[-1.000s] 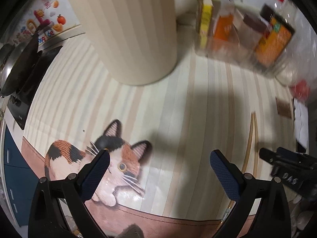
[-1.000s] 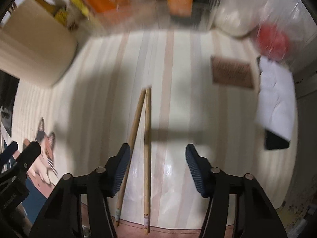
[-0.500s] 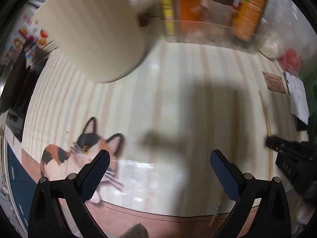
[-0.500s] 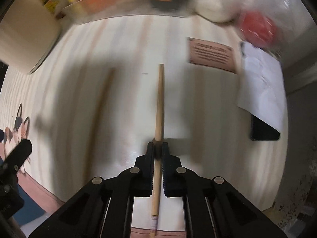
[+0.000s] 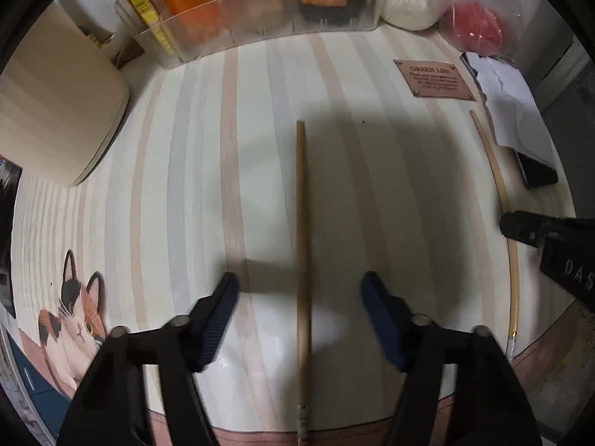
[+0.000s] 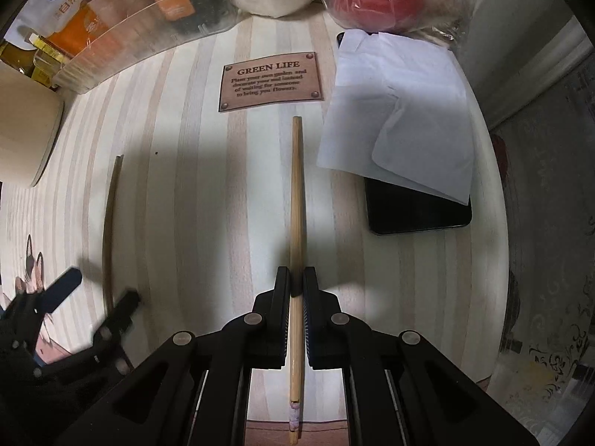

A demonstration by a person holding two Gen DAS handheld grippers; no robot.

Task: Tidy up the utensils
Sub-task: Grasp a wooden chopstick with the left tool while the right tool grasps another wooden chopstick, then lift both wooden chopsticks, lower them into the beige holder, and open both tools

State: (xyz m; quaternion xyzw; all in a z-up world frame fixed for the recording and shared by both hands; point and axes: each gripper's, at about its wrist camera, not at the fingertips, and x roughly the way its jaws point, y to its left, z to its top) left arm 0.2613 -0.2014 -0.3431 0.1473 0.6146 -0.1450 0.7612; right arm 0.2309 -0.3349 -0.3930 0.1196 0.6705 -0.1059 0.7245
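Two slim wooden chopsticks lie on the striped counter (image 5: pixel 260 148), well apart. One chopstick (image 5: pixel 303 260) sits between the closing left claw (image 5: pixel 300 306), untouched; the right claw (image 6: pixel 296 290) is clenched on the other chopstick (image 6: pixel 296 200). Only the right view shows the black phone (image 6: pixel 416 212) whole.

1. A brown plaque (image 6: pixel 270 81) printed on the tabletop mat reads "GREEN LIFE" above smaller lines about planting your own garden.
2. The right gripper's black body (image 5: pixel 569 260) shows the letters "DAS".
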